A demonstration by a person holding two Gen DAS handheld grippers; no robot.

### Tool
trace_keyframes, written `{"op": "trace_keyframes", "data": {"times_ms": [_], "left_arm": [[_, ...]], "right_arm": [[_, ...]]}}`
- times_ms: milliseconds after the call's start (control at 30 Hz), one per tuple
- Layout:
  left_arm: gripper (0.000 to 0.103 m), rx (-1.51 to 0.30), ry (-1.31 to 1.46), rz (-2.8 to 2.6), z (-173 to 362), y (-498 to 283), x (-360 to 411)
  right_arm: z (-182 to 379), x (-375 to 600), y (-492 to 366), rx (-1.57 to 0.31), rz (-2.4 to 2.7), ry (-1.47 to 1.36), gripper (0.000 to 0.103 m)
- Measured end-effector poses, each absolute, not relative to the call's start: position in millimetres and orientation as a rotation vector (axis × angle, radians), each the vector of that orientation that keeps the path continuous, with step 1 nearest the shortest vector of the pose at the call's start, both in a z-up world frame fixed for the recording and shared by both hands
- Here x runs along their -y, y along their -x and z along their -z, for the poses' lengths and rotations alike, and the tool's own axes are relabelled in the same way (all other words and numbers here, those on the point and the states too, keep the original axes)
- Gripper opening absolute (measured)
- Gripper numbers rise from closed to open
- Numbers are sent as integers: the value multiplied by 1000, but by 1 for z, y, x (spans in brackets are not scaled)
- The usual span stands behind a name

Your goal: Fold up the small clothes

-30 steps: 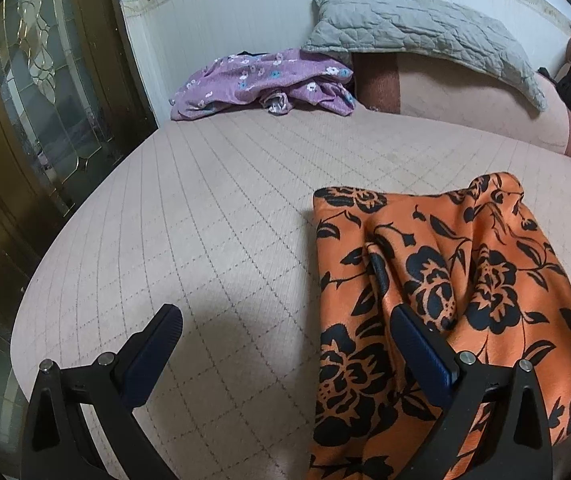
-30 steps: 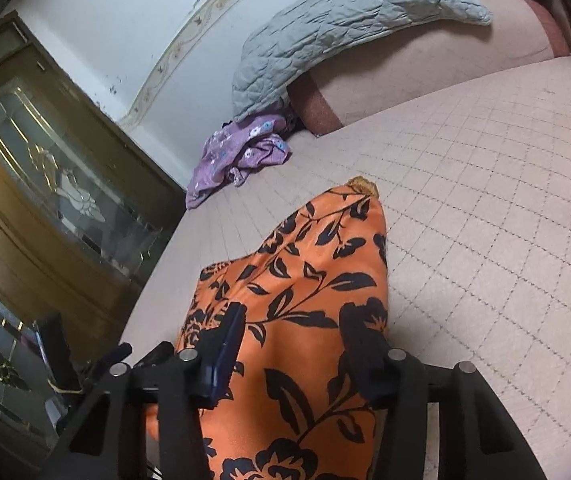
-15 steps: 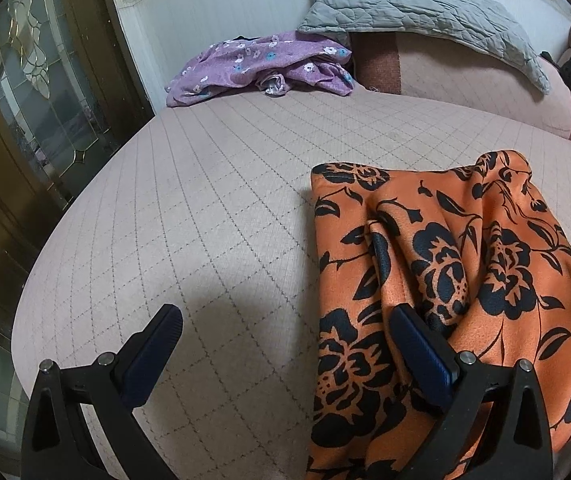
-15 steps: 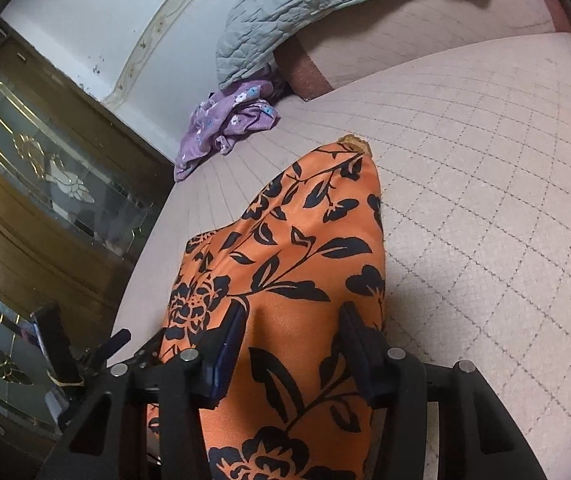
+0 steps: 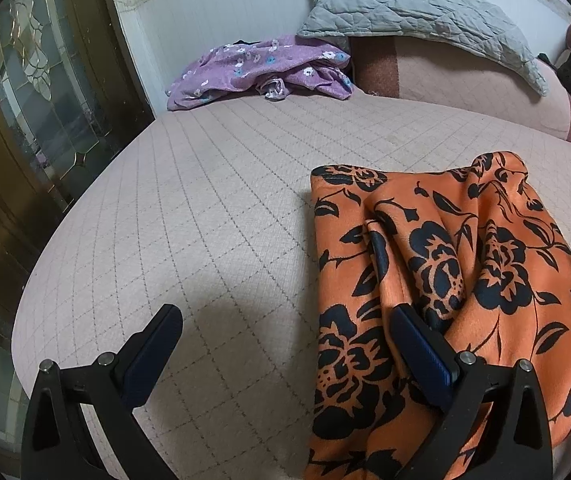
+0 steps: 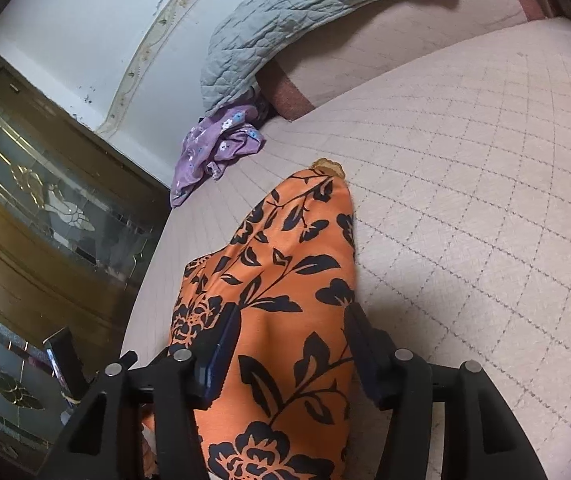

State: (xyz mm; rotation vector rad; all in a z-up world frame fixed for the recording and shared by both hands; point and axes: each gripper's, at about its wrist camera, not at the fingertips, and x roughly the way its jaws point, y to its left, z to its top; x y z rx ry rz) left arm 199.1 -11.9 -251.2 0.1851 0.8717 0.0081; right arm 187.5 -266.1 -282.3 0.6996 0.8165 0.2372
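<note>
While the left gripper hangs low over the near edge of the bed, its jaws stand spread wide with nothing between them; only quilted cover shows in the gap. Its right-hand finger sits over the near left part of the orange floral garment, though I cannot tell whether it touches the cloth. That garment lies rumpled on the near right of the bed, with a raised fold running down its middle. Far off at the head of the bed a purple flowered garment lies in a heap, just left of a grey quilted pillow that leans on the headboard. A wooden door with leaded glass fills the left side.

From the right wrist view, the right gripper straddles the near end of the orange floral garment. Its jaws have just been opening, and the cloth lies between the fingers, released rather than pinched. The garment stretches away to a narrow far tip on the bed. Beyond it the purple flowered garment lies beside the grey quilted pillow.
</note>
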Motion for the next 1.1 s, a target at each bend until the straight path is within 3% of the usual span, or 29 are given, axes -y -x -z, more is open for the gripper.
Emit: {"op": "trace_keyframes", "data": {"times_ms": [300, 1100], "left_arm": [[103, -856, -160, 34, 246, -196, 8], [103, -868, -137, 84, 244, -196, 20]], "right_arm": [[300, 264, -199, -874, -242, -751, 66], [312, 260, -207, -911, -255, -790, 69]]}}
